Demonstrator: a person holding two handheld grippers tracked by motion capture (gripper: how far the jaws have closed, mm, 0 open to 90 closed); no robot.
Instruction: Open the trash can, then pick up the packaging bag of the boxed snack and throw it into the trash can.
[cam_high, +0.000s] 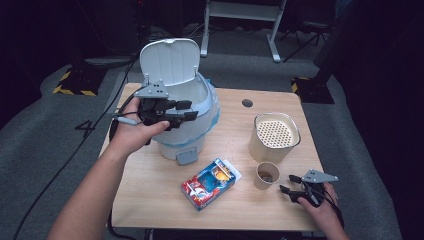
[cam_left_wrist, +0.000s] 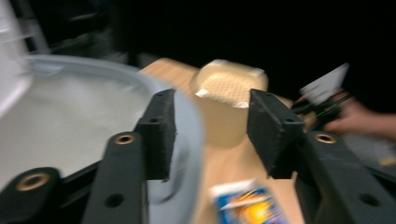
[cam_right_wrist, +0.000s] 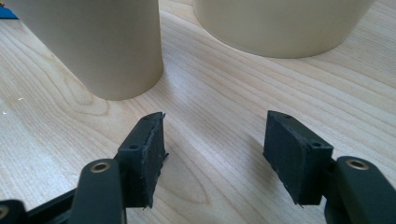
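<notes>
A white pedal bin (cam_high: 186, 120) stands at the table's back left with its lid (cam_high: 168, 61) raised; its pale rim (cam_left_wrist: 187, 121) runs under my left jaws. My left gripper (cam_high: 186, 110) hovers open over the bin's near rim, nothing between its jaws (cam_left_wrist: 210, 133). My right gripper (cam_high: 288, 184) rests low at the front right, open and empty (cam_right_wrist: 212, 154). Just beyond it stands a small beige paper cup (cam_high: 266, 175) (cam_right_wrist: 95, 44). Behind that stands a larger beige container (cam_high: 275, 136) (cam_right_wrist: 280, 23) with a perforated insert (cam_left_wrist: 229, 88).
A colourful blue and red packet (cam_high: 209, 183) (cam_left_wrist: 245, 205) lies flat at the table's front middle. The bin's grey pedal (cam_high: 186, 156) juts toward it. A round cable hole (cam_high: 247, 103) sits near the back edge. Cables trail off the table's left side.
</notes>
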